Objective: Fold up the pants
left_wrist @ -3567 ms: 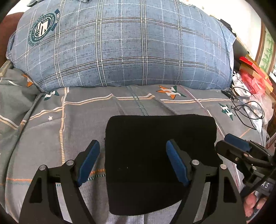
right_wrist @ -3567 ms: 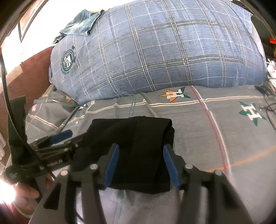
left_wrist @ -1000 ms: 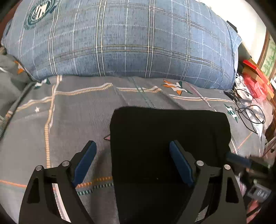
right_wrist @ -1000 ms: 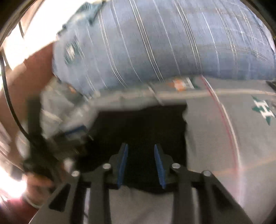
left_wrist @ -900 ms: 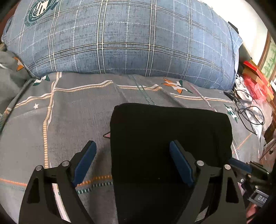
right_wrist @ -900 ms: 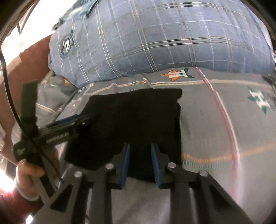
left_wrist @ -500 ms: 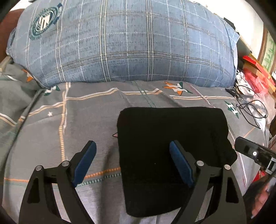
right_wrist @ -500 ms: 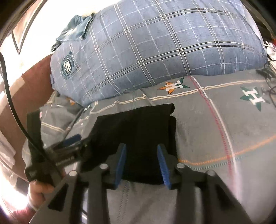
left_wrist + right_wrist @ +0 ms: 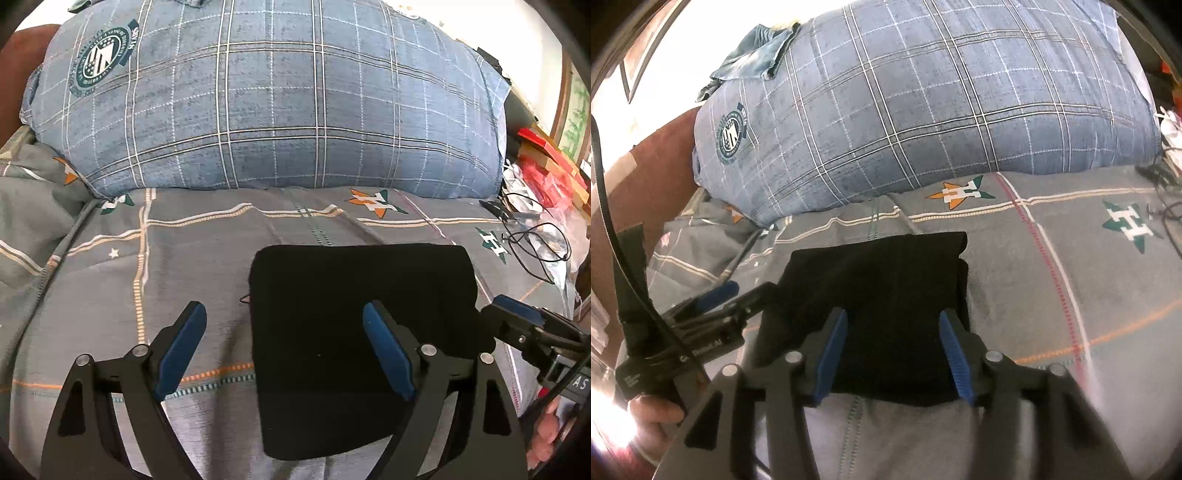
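The black pants lie folded into a compact rectangle on the grey bedspread. They also show in the right wrist view. My left gripper is open and empty, held above the left edge of the pants. My right gripper is open and empty, held above the near edge of the pants. The right gripper also shows at the right edge of the left wrist view, beside the pants. The left gripper shows at the left of the right wrist view.
A large blue plaid pillow lies across the back of the bed. Black cables and red boxes sit at the right. A denim garment lies on top of the pillow. A brown headboard is at the left.
My right gripper has opened wider and pulled back from the pants. My left gripper has stayed open and drawn back a little. The folded pants lie still.
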Tool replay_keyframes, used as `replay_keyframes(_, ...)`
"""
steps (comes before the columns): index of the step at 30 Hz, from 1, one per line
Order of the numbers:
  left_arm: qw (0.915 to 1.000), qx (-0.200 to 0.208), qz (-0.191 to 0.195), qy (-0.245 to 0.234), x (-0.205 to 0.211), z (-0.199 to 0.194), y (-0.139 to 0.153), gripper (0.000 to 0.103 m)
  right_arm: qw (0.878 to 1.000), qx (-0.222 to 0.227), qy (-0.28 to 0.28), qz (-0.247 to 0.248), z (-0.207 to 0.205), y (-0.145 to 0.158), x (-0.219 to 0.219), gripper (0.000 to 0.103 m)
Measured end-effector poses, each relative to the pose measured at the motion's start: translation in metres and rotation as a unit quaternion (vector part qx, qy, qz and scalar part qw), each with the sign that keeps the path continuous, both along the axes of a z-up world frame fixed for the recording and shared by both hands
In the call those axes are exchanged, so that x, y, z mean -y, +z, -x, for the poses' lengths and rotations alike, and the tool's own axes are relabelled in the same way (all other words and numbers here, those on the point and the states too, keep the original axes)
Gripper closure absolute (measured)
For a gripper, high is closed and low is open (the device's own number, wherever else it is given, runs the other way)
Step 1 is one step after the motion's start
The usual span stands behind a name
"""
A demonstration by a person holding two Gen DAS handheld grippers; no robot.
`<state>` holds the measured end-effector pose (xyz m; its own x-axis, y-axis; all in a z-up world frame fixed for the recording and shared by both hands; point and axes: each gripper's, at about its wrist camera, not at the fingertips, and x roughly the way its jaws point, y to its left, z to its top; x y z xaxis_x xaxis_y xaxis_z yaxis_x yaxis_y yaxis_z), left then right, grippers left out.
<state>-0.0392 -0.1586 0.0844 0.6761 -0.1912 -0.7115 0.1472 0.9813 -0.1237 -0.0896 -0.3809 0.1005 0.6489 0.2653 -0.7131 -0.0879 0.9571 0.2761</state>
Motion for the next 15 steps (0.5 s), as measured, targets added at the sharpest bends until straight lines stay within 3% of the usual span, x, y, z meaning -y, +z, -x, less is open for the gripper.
replay_keyframes(15,0.9994,-0.029,0.02,-0.001,-0.002,-0.006,-0.013,0.015,1.0,-0.013,-0.018,0.017,-0.011,-0.013,0.009,0.04)
